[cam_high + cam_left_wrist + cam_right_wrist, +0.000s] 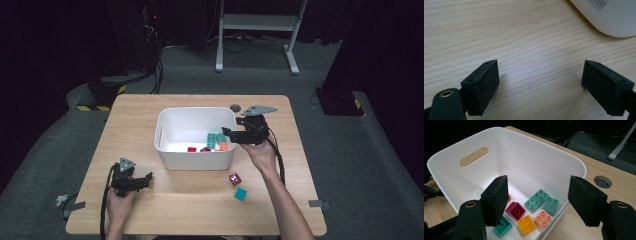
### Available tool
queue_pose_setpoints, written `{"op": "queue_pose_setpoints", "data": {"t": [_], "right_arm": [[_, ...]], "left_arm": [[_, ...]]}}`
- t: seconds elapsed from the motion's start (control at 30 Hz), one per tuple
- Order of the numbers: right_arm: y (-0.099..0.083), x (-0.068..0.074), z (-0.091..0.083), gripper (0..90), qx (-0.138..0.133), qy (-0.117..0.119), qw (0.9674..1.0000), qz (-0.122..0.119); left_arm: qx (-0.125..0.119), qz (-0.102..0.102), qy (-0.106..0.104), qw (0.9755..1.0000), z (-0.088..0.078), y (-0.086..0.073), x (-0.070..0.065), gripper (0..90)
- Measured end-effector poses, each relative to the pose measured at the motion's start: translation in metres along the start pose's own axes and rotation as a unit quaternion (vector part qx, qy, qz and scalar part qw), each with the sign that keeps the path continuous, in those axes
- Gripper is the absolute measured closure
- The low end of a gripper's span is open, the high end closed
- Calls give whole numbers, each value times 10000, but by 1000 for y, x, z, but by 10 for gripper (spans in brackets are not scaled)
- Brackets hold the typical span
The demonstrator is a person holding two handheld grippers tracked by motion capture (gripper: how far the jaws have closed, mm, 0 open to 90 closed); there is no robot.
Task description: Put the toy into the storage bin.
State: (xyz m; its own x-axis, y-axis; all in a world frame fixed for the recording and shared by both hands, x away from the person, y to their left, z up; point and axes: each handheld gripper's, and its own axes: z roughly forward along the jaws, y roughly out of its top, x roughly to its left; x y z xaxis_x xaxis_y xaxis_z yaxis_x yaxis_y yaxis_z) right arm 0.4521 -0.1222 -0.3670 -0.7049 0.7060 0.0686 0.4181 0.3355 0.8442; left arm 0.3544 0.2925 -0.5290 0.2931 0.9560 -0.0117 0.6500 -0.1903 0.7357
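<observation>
A white bin [195,161] stands mid-table. My right gripper [231,134] hovers open over its right rim with nothing between the jaws. In the right gripper view, that gripper [537,186] looks down into the bin [454,150] at several bricks: a teal plate [537,200], a magenta brick [515,210], a yellow brick [526,224] and a salmon brick [543,218]. On the table in front of the bin lie a dark red brick [235,178] and a teal brick [240,194]. My left gripper [145,179] rests open at the front left, above bare wood [540,72].
The bin's rounded corner [609,17] lies just beyond the left gripper. A round cable hole [235,107] sits in the tabletop behind the bin. Tape strips [318,203] mark the front edge. A white desk frame [257,22] stands on the floor beyond the table.
</observation>
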Motion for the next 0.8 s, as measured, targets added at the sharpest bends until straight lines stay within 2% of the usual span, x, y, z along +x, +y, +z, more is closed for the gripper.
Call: {"op": "queue_pose_setpoints", "data": {"t": [0.37,0.6,0.8], "right_arm": [[-34,-7,-45,331,-423,-124,9987,253],[-56,-6,-58,365,-363,-260,9988,193],[-79,1,-63,370,-295,-203,9992,188]], "left_arm": [[2,-7,5,10000,0,0,0,146],[0,-22,13,10000,0,0,0,146],[1,-22,15,10000,0,0,0,146]]}}
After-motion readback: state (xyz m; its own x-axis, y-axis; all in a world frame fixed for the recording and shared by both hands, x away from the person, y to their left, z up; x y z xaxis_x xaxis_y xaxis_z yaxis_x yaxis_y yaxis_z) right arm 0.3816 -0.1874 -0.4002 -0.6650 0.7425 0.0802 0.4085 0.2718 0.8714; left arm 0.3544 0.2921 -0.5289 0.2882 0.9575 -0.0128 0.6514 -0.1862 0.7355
